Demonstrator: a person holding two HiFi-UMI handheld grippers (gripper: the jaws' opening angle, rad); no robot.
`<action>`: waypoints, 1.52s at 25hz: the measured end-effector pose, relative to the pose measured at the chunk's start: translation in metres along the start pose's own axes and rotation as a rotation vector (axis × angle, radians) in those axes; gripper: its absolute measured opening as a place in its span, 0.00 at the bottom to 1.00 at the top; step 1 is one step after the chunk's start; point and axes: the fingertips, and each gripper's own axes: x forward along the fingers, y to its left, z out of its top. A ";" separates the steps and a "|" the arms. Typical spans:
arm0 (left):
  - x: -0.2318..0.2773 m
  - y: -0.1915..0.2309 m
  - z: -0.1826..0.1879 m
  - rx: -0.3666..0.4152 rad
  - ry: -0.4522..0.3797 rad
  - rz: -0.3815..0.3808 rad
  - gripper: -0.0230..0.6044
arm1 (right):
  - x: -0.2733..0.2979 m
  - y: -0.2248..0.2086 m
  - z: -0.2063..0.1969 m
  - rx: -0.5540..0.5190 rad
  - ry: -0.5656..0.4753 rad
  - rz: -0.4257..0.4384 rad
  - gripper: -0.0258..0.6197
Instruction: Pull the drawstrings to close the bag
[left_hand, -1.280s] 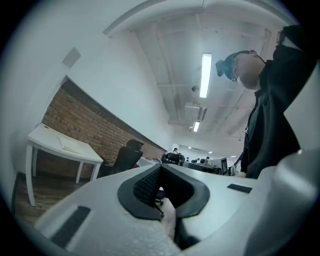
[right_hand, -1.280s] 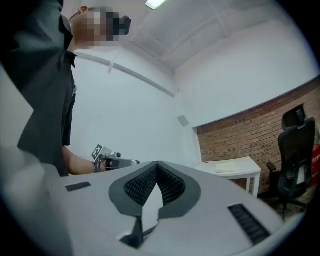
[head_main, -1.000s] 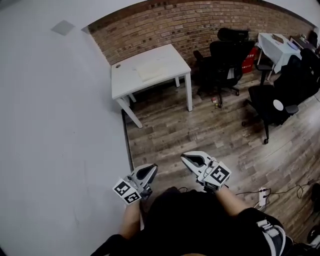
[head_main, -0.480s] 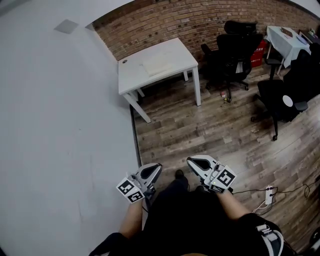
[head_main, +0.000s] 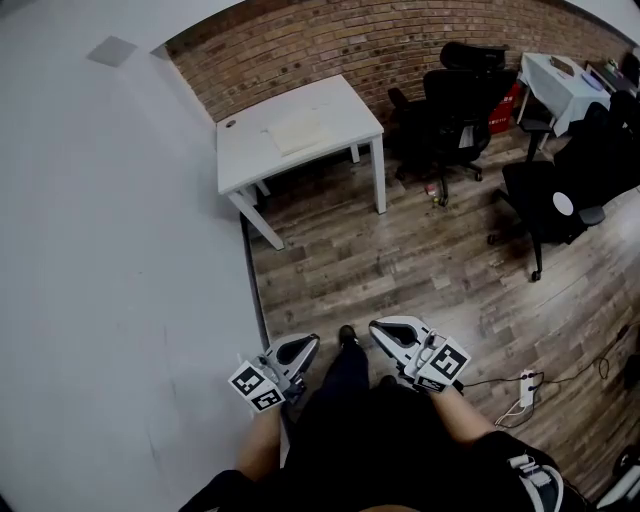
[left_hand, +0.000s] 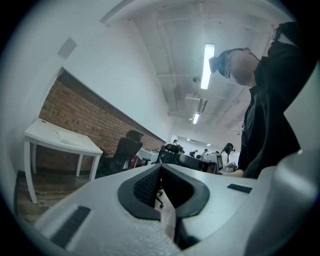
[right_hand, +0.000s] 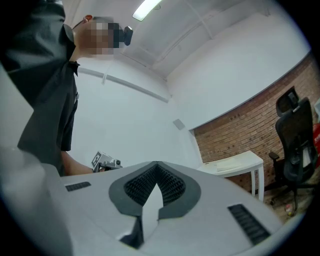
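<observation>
A flat pale bag (head_main: 297, 131) lies on a white table (head_main: 340, 100) against the brick wall, far ahead of me. It also shows as the pale bag (left_hand: 70, 138) in the left gripper view and the pale bag (right_hand: 227, 163) in the right gripper view. My left gripper (head_main: 312, 340) and right gripper (head_main: 375, 327) are held close to my body over the wooden floor, well short of the table. Both are shut with nothing between the jaws, as seen at the left gripper (left_hand: 160, 167) and the right gripper (right_hand: 157, 165). No drawstrings can be made out.
Black office chairs (head_main: 455, 95) stand right of the table, with another white table (head_main: 560, 85) behind them. A white wall (head_main: 120, 280) runs along the left. A power strip (head_main: 527, 385) and cables lie on the floor at the right. My shoe (head_main: 347, 335) shows between the grippers.
The head view has swung slightly, and both grippers sit a little lower and nearer my body. They have stayed shut and empty.
</observation>
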 end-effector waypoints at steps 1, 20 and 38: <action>0.004 0.007 -0.003 -0.015 0.002 -0.009 0.06 | 0.005 -0.003 0.001 -0.004 0.008 -0.003 0.05; 0.084 0.240 0.086 0.007 -0.061 -0.138 0.06 | 0.211 -0.160 0.039 -0.079 0.103 0.003 0.05; 0.177 0.458 0.104 -0.074 -0.027 -0.006 0.06 | 0.350 -0.358 -0.002 -0.014 0.143 0.076 0.05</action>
